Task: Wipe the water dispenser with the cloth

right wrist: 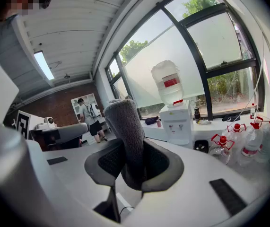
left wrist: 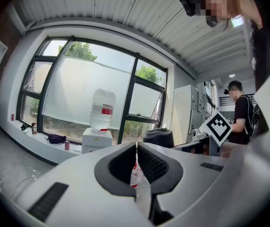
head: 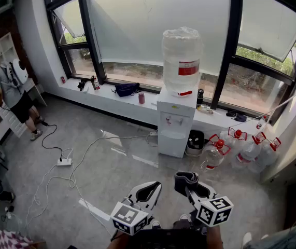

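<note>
Left gripper (head: 149, 190): jaws pressed together with nothing between them; it is held low, near the person's body.
Water dispenser (head: 173, 136): white and upright at the window sill, with a big bottle (head: 182, 60) on top; it is well apart from both grippers.
Right gripper (head: 187, 180): clamped on the grey cloth (right wrist: 126, 126), which stands up folded out of the jaws.
Step in hand: I judge it is the approach; wiping is not yet begun.
How to do it well: walk close first, hold the clamp firm, lay the free cloth end flat on the top panel, and avoid pushing the bottle or the taps (head: 174, 121).
</note>
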The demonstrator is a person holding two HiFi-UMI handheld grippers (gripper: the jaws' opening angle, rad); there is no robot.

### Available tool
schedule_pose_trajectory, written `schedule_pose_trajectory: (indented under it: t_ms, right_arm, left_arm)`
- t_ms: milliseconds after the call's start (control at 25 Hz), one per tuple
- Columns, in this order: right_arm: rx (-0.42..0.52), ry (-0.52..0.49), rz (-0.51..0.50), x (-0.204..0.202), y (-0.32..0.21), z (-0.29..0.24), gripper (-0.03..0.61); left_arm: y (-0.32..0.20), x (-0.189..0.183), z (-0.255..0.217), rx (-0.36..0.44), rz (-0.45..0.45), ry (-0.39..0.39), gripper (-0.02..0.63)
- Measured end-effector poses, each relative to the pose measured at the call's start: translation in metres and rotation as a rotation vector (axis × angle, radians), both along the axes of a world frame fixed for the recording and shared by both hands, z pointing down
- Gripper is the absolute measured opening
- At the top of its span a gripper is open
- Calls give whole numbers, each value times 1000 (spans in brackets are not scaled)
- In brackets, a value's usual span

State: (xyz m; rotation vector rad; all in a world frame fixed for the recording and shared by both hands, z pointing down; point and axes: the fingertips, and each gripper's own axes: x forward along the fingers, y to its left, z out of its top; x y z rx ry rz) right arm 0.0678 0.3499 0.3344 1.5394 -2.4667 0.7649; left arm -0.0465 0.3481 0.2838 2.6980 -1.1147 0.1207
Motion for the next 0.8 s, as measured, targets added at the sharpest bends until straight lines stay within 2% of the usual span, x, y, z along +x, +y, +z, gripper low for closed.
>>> schedule_pose_trajectory:
  t_ms: [480,800]
  right_arm:
    - [13,13,29,-12,-2,6,104]
    - [-15,5,42,-5,-15,11,104]
  left_arm:
    - [-4,-11,18,-1,49,5,21]
    - [-20,-3,24,-28,70,8,21]
